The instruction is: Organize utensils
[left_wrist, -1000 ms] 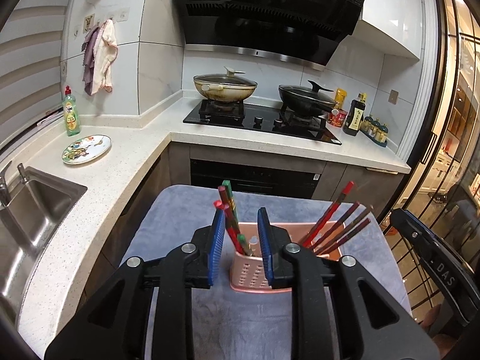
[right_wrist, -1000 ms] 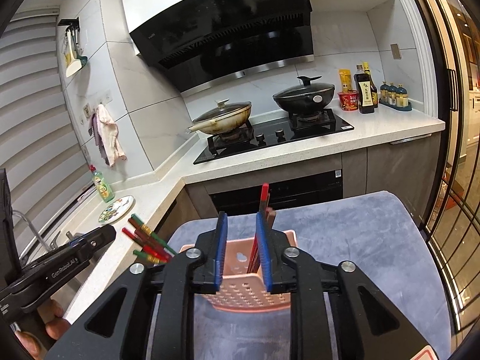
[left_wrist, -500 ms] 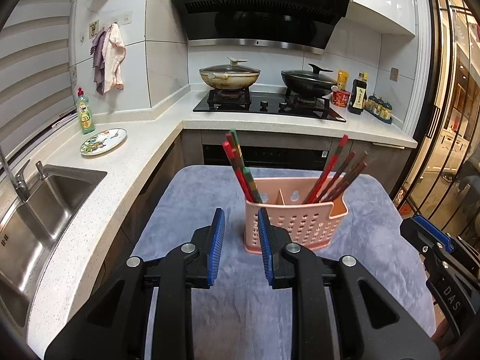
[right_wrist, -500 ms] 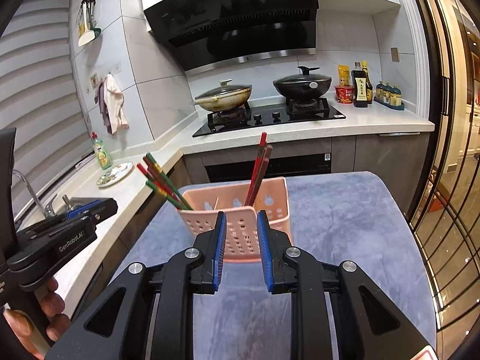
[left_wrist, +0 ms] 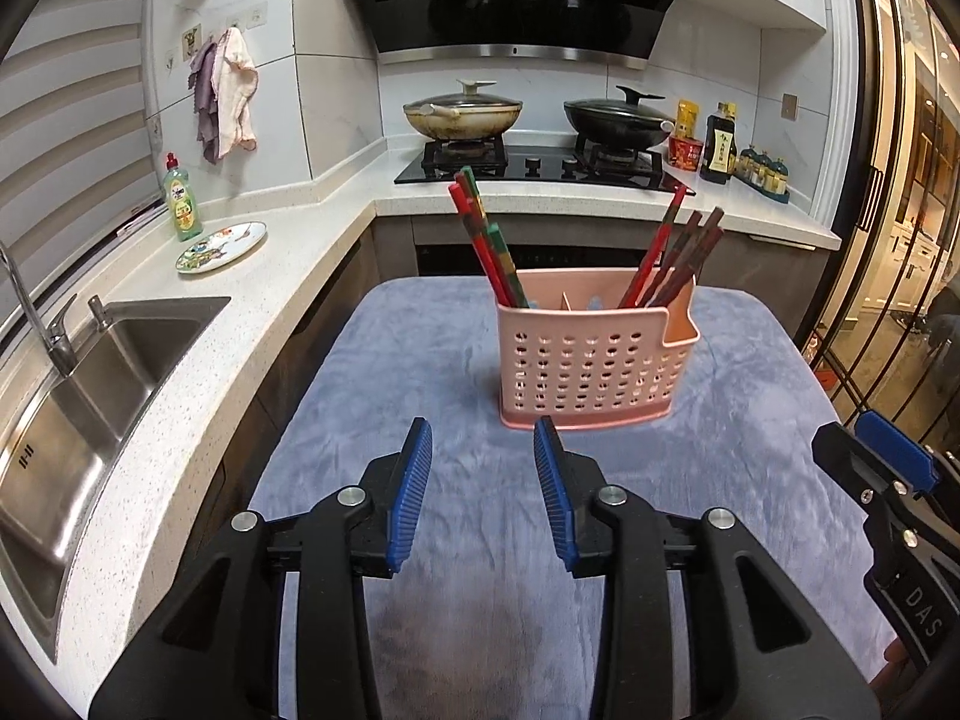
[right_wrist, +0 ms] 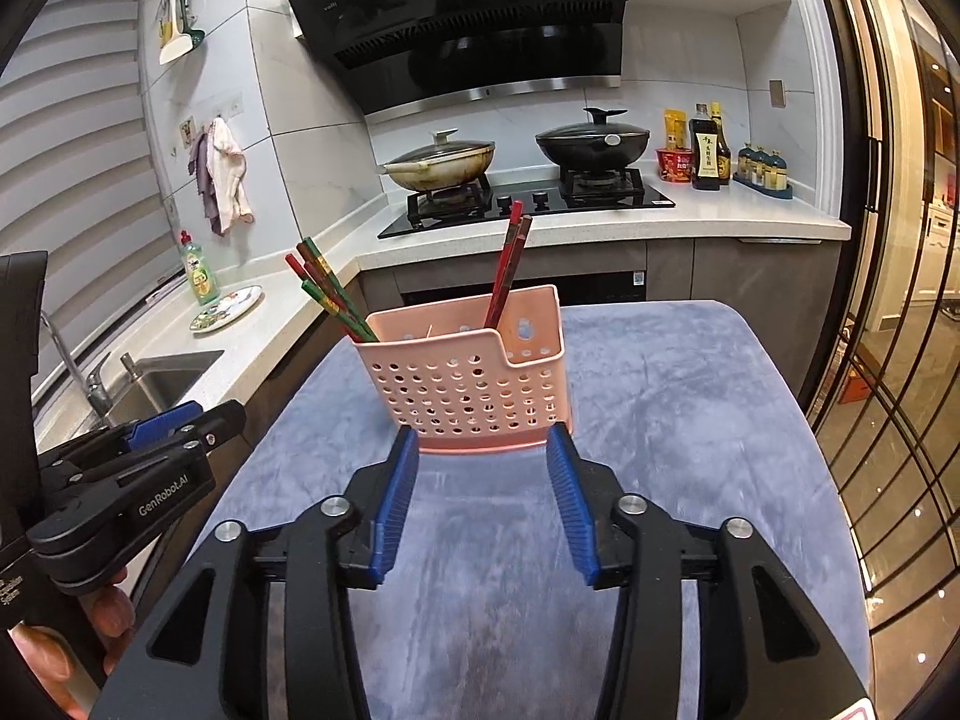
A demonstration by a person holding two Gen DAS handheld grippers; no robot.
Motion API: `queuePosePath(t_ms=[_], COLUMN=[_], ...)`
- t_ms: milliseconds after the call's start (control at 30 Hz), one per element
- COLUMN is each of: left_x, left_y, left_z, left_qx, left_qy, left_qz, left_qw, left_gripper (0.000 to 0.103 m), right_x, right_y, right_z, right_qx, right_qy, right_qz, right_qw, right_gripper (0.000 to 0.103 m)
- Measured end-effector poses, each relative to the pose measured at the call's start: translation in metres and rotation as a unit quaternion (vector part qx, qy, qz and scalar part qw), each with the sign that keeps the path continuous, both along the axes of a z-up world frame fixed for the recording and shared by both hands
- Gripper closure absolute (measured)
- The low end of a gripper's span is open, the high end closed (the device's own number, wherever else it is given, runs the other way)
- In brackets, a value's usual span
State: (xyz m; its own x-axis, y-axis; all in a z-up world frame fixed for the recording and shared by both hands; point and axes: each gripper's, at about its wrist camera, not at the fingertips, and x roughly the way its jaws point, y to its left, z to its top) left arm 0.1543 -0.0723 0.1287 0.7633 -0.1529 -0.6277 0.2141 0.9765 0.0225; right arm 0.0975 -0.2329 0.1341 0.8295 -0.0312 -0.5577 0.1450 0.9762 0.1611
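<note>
A pink perforated caddy (left_wrist: 585,354) stands on the blue-grey cloth of the table (left_wrist: 420,360). Red-and-green chopsticks (left_wrist: 486,240) lean in its left compartment, and dark red-brown chopsticks (left_wrist: 678,258) in its right one. My left gripper (left_wrist: 483,438) hovers short of the caddy, its jaws opening with nothing between them. In the right wrist view the caddy (right_wrist: 468,372) stands just beyond my right gripper (right_wrist: 482,438). Its jaws are opening too and hold nothing. The left gripper (right_wrist: 180,420) shows at that view's left edge.
A steel sink (left_wrist: 90,396) is set in the white counter at the left, with a plate (left_wrist: 222,238) and a green soap bottle (left_wrist: 182,198) behind it. Two lidded pans (left_wrist: 462,114) sit on the far hob. Glass doors (right_wrist: 900,360) run along the right.
Both grippers have drawn back from the caddy toward the table's near side and sunk a little. Their jaws have spread wider. The chopsticks stay in the caddy.
</note>
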Motion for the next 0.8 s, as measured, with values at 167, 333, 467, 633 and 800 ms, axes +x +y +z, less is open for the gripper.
queuePosePath(t_ms=[167,333,467,633,800], left_x=[-0.006,-0.009,-0.01,-0.013,-0.013], left_y=[0.001,0.002,0.002,0.001,0.001], left_z=[-0.005,-0.01,-0.015,-0.019,-0.021], left_qx=[0.005,0.01,0.013,0.022,0.024], left_qy=[0.003,0.007,0.012,0.009,0.011], left_qz=[0.003,0.004,0.005,0.007,0.008], left_qw=[1.0,0.9999,0.9998,0.9997,0.9996], left_gripper=[0.058,0.055,0.053,0.043,0.041], right_x=[-0.005,-0.006,-0.006,-0.006,-0.005], right_y=[0.0,0.0,0.004,0.005,0.005], right_z=[-0.006,-0.013,-0.014,-0.018,-0.02], right_qx=[0.005,0.008,-0.001,-0.004,-0.002], right_qy=[0.008,0.017,0.019,0.023,0.027], right_qz=[-0.005,-0.009,-0.01,-0.009,-0.01], right_qw=[1.0,1.0,1.0,1.0,1.0], right_gripper=[0.051,0.046,0.04,0.034,0.026])
